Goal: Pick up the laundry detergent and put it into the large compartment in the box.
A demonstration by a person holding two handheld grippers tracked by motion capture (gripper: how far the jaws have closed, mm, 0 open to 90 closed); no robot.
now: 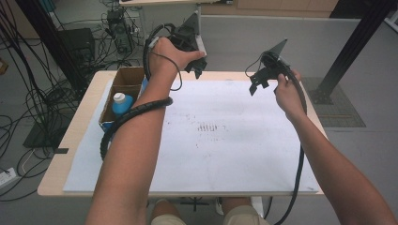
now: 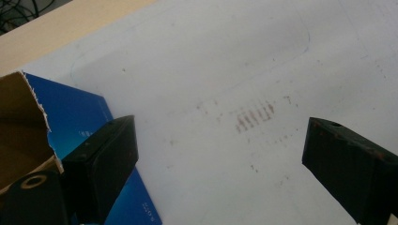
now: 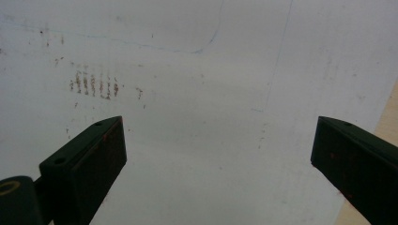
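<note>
Both pairs of fingers stood spread wide with nothing between them as I held my left gripper (image 1: 193,65) in the upper middle of the high view and my right gripper (image 1: 259,83) to the right of it, above the far edge of the white sheet (image 1: 225,140). At the left of that frame, just beside my left forearm, the cardboard box (image 1: 123,84) held a blue bottle (image 1: 122,104) with a white cap. Faint reddish marks (image 1: 207,126), perhaps old stains, dotted the sheet's middle. The wooden table (image 1: 80,126) showed around it.
</note>
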